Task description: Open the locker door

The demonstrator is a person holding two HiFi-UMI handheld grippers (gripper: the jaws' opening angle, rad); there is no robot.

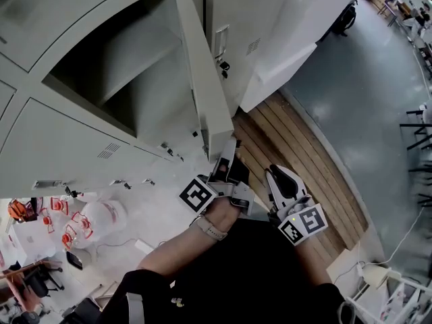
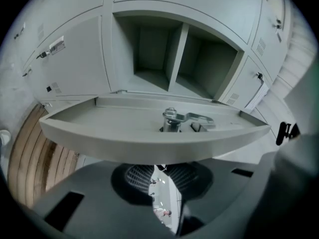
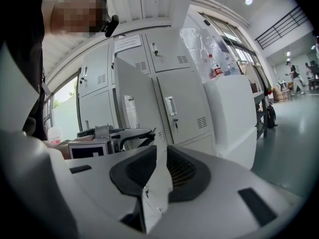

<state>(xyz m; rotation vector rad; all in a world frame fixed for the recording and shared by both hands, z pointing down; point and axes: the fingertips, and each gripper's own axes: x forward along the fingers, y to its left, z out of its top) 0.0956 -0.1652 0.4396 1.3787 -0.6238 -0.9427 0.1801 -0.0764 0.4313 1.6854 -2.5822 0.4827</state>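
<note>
The grey locker door [image 1: 202, 79] stands swung out from its open compartment [image 1: 128, 73]. My left gripper [image 1: 229, 162] is at the door's near free edge, its dark fingers slightly apart. In the left gripper view the door's edge [image 2: 149, 146] runs across just beyond the gripper [image 2: 158, 167]. Nothing shows in the narrow slit between the pads. The lock cam [image 2: 187, 118] sits on the door's inner face. My right gripper [image 1: 280, 174] hangs apart to the right over the wooden planks, jaws together and empty. The right gripper view shows the right gripper [image 3: 157, 151] facing the open door [image 3: 132, 98].
Closed lockers [image 3: 184, 103] flank the open one. A white cabinet [image 1: 297, 25] stands right of the lockers, on wooden planks [image 1: 304, 154] beside a grey floor [image 1: 364, 100]. Clear bags with red items [image 1: 81, 225] lie at lower left. A person [image 3: 295, 73] walks far off.
</note>
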